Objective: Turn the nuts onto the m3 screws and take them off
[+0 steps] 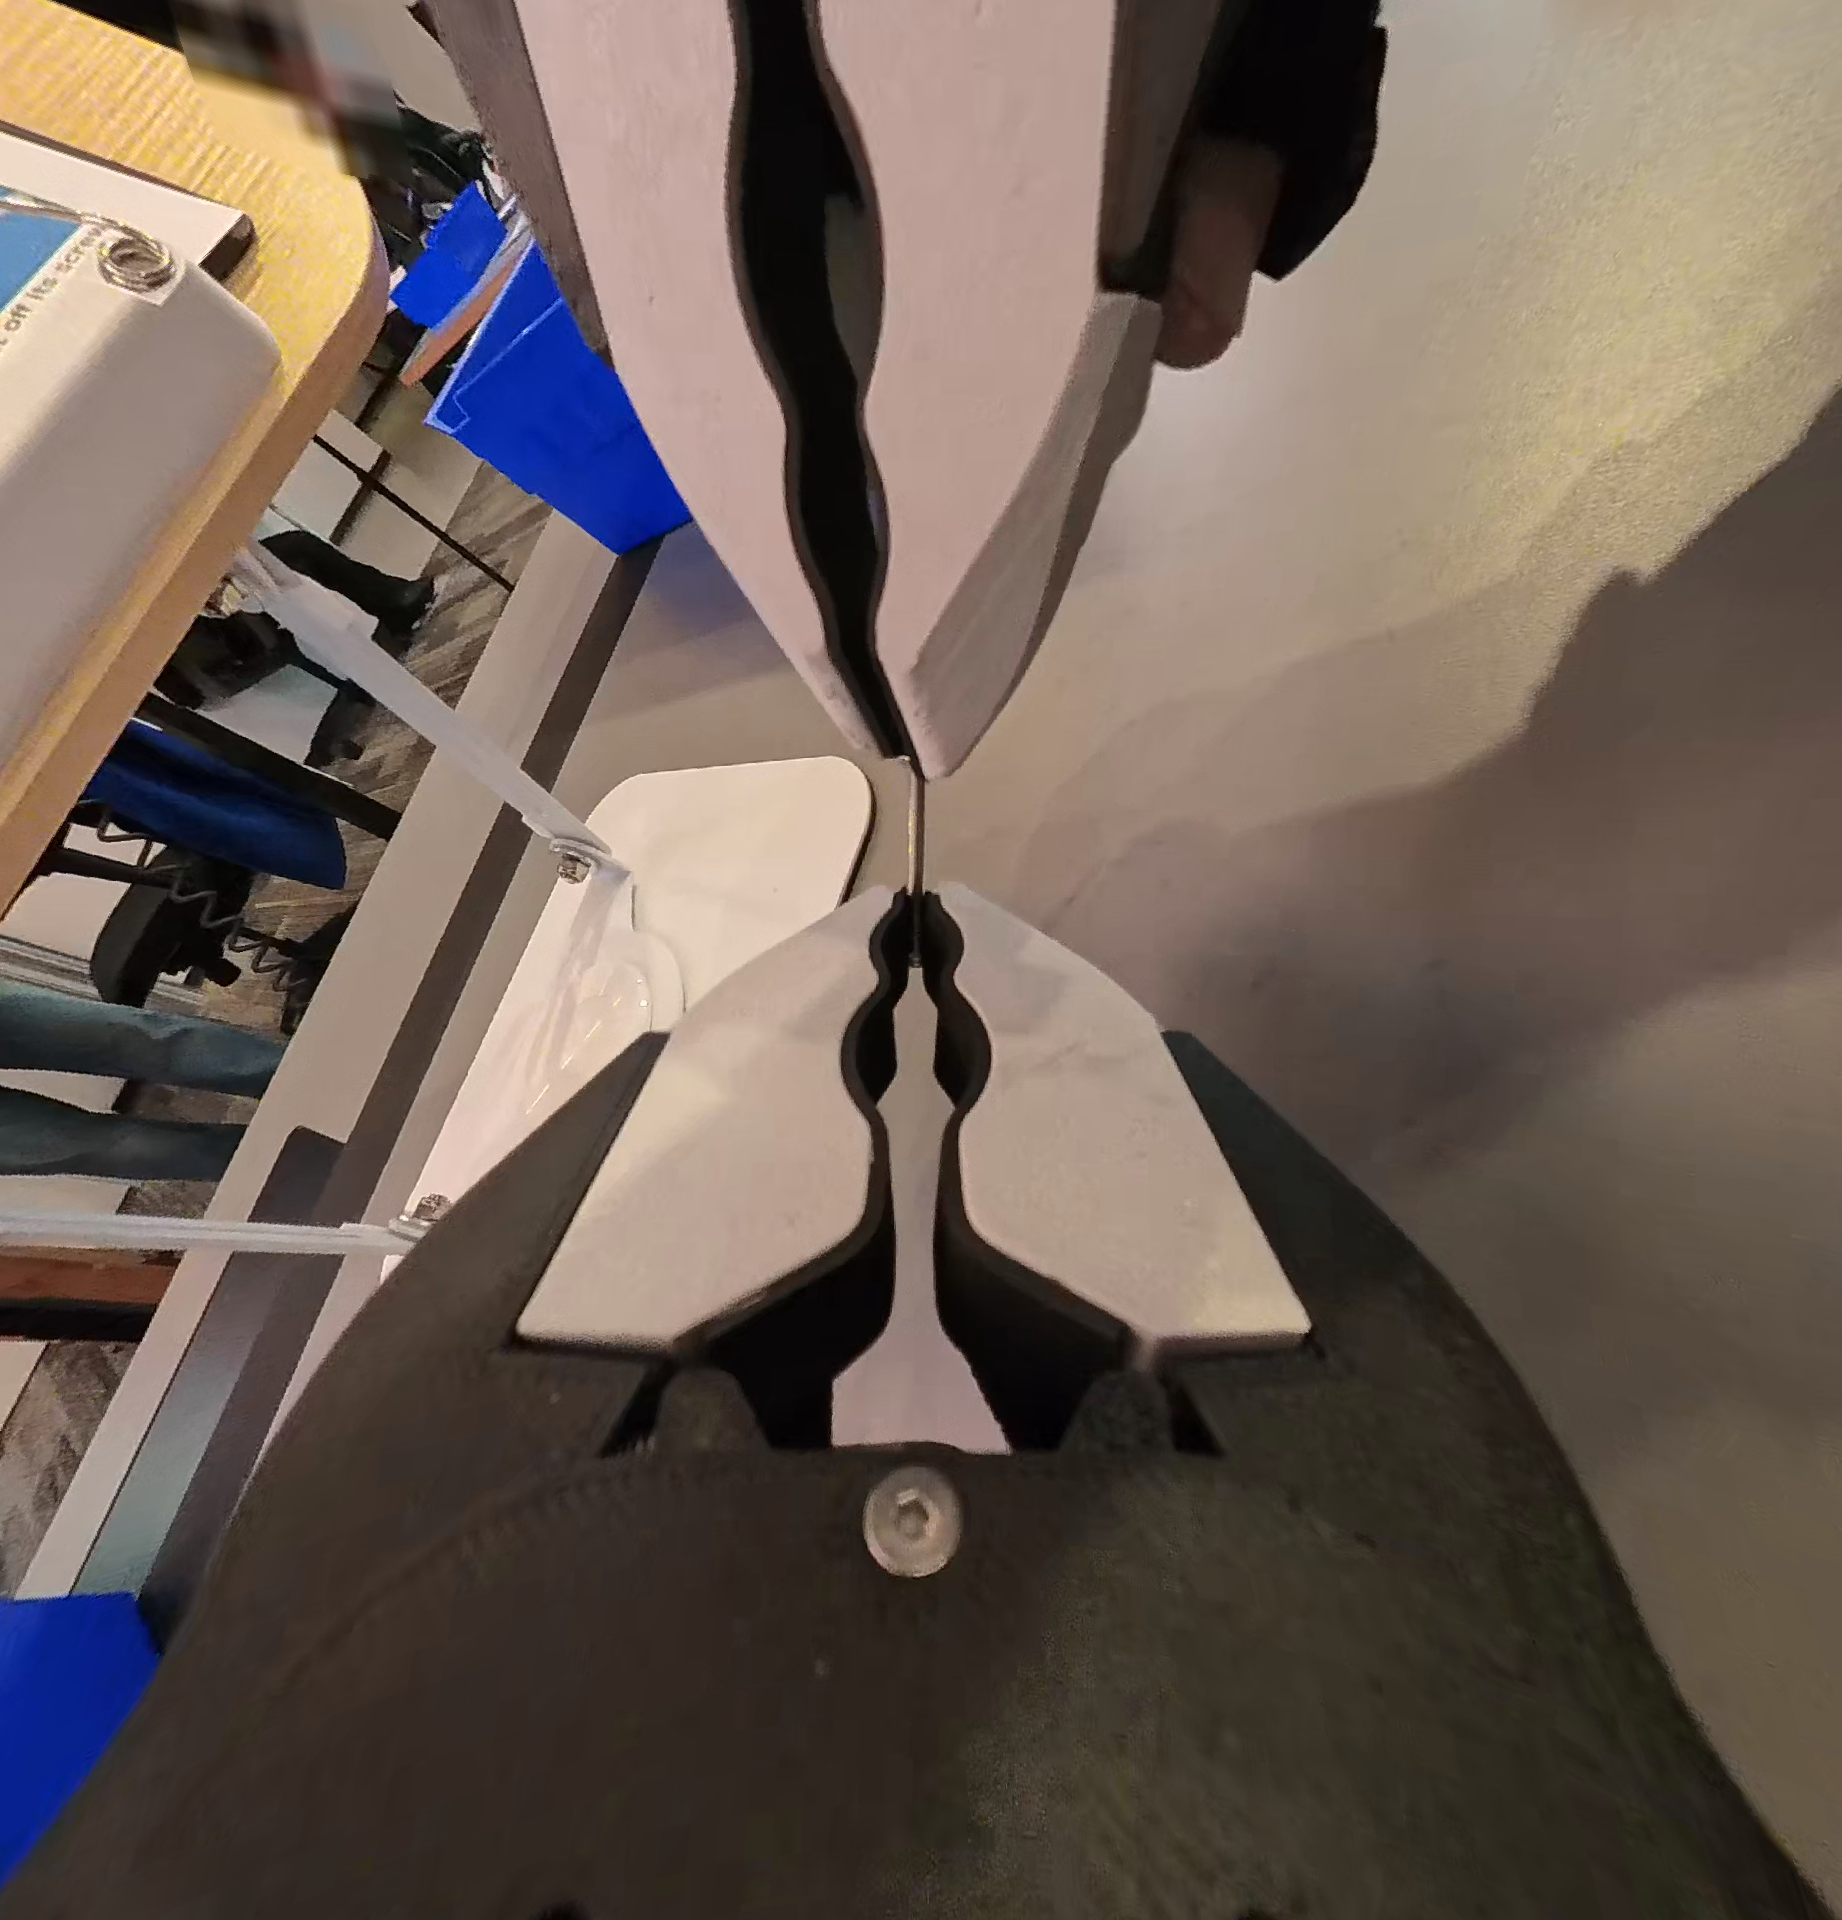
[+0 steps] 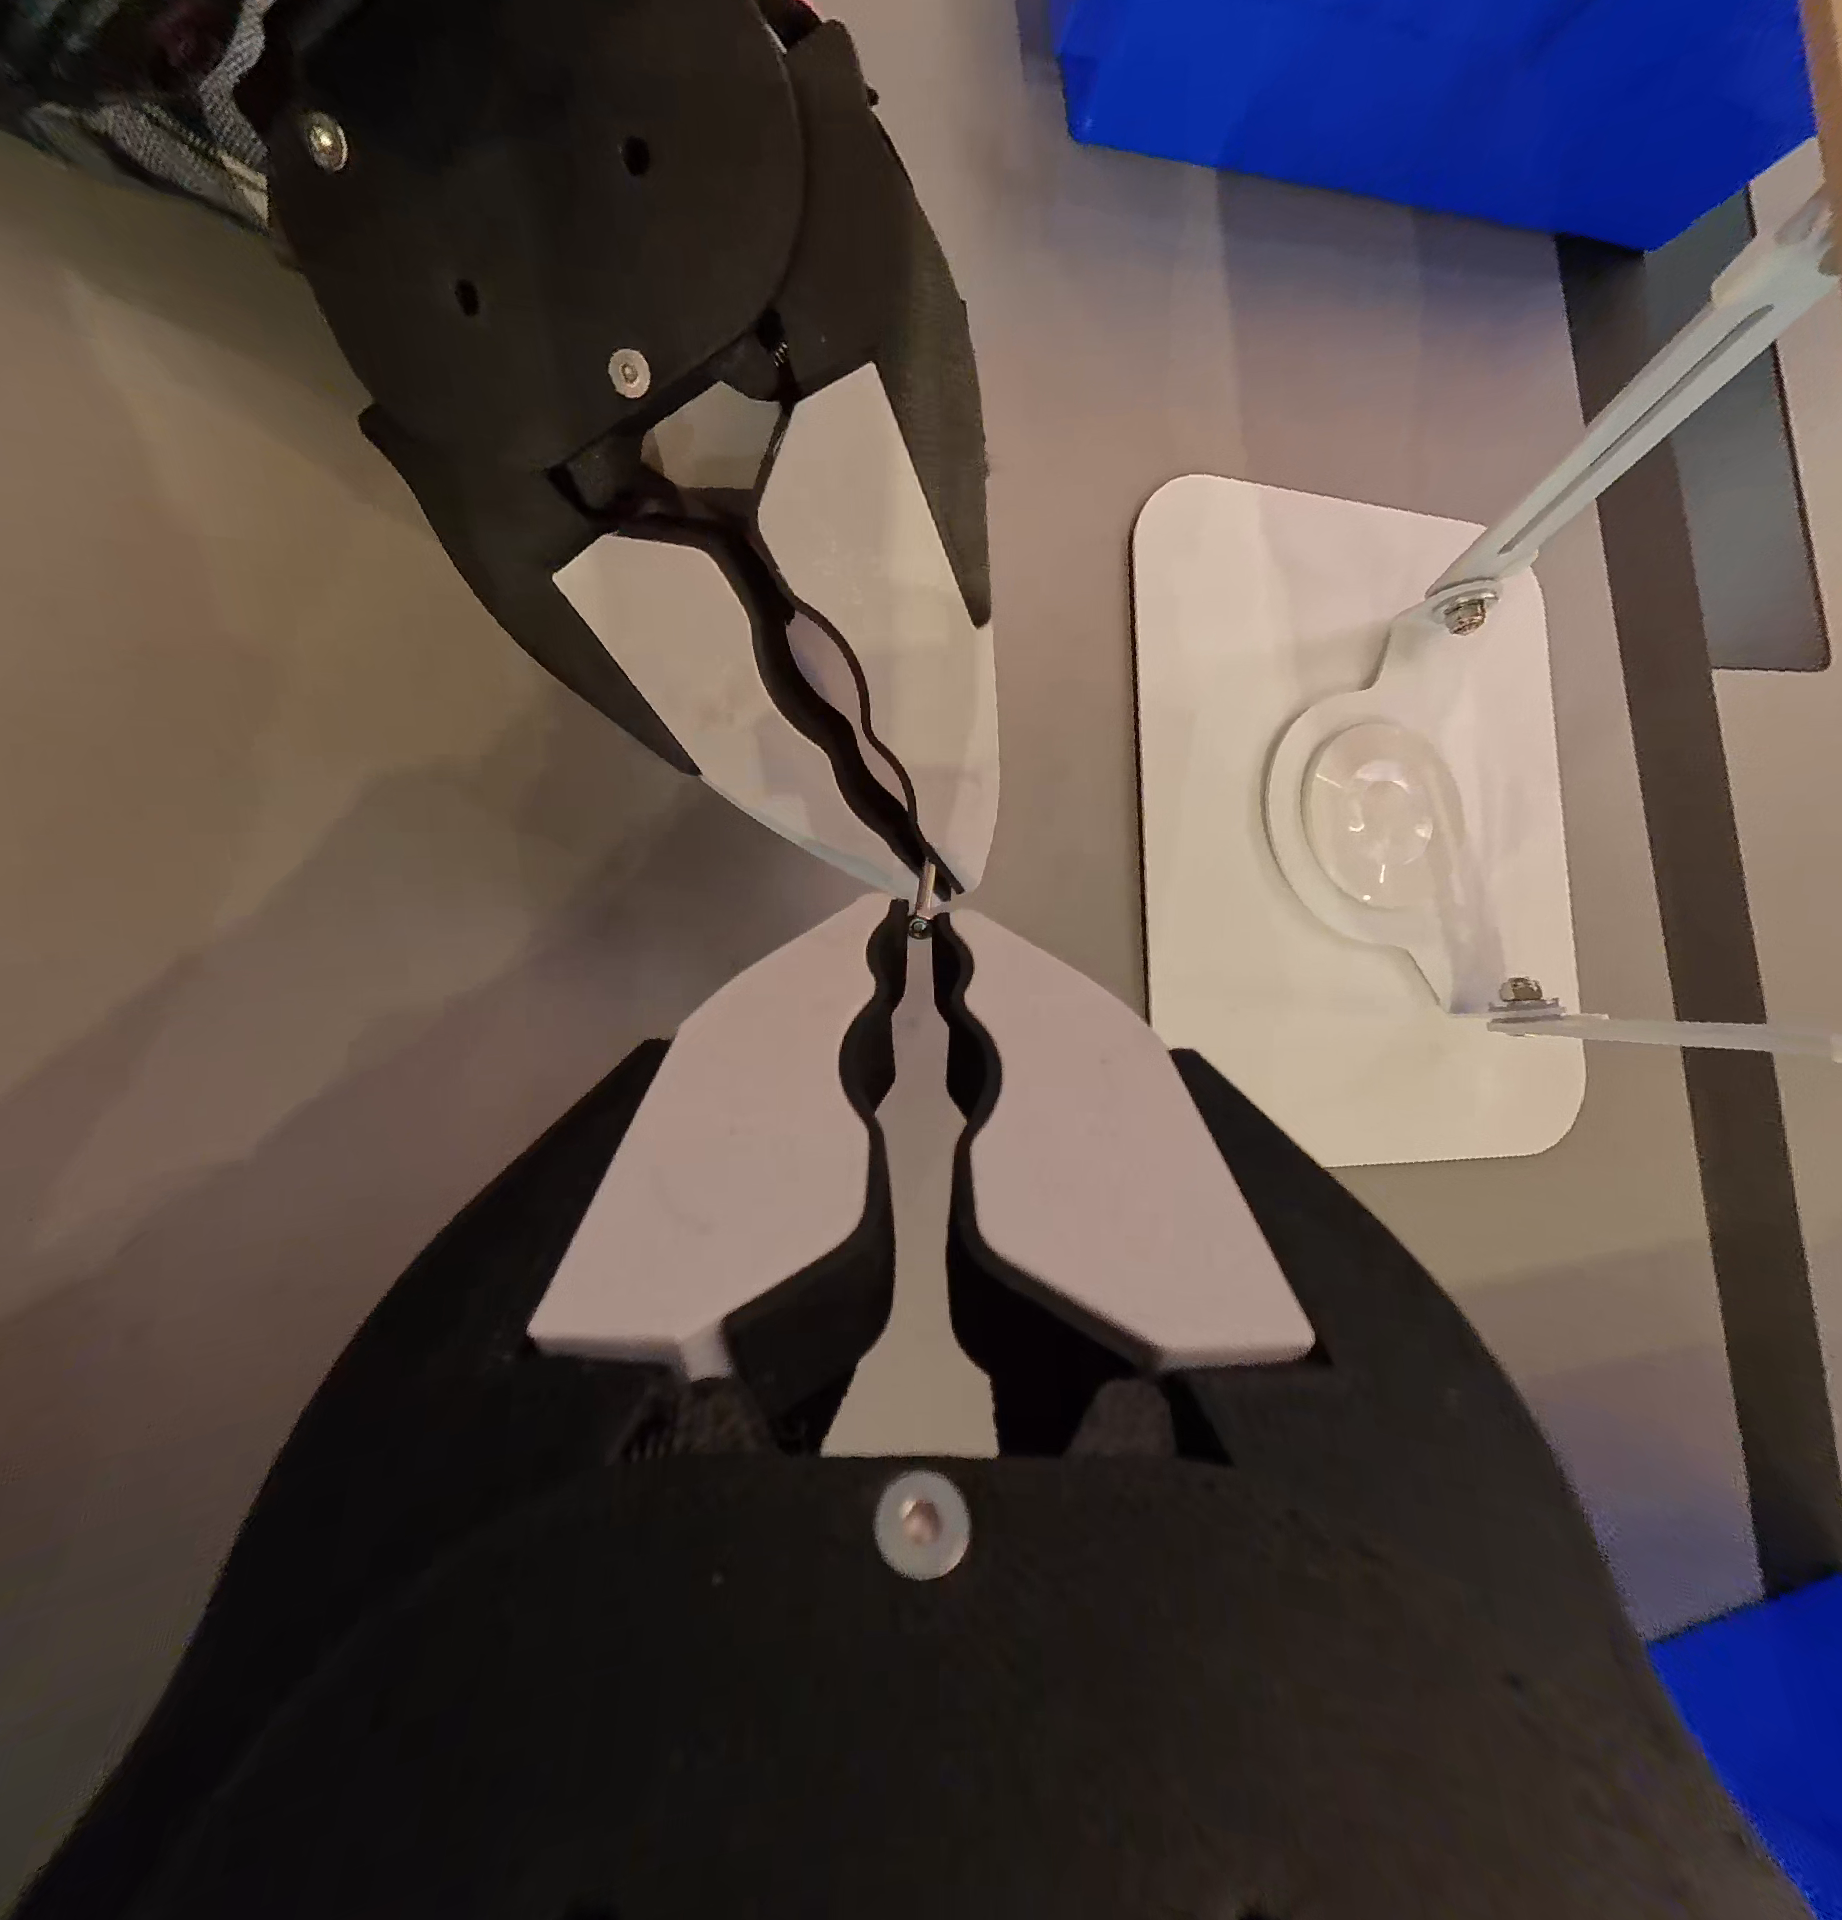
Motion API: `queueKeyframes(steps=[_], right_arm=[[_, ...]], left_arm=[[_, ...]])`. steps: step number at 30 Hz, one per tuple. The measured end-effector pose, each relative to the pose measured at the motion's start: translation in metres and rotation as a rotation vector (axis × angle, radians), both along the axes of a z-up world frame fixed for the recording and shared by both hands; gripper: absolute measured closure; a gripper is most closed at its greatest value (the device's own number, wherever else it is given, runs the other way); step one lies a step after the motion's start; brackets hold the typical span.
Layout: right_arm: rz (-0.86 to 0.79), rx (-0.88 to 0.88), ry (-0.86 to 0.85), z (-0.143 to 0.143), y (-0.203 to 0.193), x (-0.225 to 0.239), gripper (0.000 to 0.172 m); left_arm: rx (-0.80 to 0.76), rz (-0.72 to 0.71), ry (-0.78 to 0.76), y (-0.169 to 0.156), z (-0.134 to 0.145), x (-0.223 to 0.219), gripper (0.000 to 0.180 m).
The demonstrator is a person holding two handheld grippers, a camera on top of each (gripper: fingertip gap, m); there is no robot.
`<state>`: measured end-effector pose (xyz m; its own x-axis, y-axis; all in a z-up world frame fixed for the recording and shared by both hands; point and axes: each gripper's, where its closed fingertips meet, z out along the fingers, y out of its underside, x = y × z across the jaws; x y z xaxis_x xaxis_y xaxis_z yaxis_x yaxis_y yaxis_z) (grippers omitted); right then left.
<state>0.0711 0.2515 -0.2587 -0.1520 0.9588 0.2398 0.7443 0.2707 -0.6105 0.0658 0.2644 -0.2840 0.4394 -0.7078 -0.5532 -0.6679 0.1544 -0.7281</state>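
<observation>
Over the grey table [image 2: 273, 727], both jaws pinch one thin screw [image 2: 926, 889].

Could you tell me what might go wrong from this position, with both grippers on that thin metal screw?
1. The screw is pinched only at the very fingertips of the left gripper and right gripper, so it may slip and drop onto the grey table.
2. Both grippers meet tip to tip; slight misalignment could bend or twist it.

Both grippers [image 1: 915, 914] [image 2: 922, 928] tip-to-tip (fingers pinched).
</observation>
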Motion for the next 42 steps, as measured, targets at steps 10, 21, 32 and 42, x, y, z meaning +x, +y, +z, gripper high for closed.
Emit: queueKeyframes(steps=[10, 21, 32, 42], right_arm=[[-0.171, -0.148, 0.109, 0.0016, 0.0052, -0.0041, 0.167], [-0.294, -0.236, 0.207, -0.0008, 0.0043, -0.0040, 0.166], [-0.272, -0.166, 0.182, -0.0025, 0.0033, -0.0063, 0.165], [-0.266, -0.157, 0.176, -0.0030, 0.0036, -0.0059, 0.166]], left_arm=[[0.044, 0.054, 0.030, 0.0062, 0.0019, -0.0046, 0.179], [0.062, 0.057, 0.067, 0.0066, -0.0011, -0.0040, 0.179], [0.061, 0.047, 0.050, 0.0059, 0.0002, -0.0012, 0.179], [0.063, 0.046, 0.047, 0.0060, 0.0000, -0.0008, 0.179]])
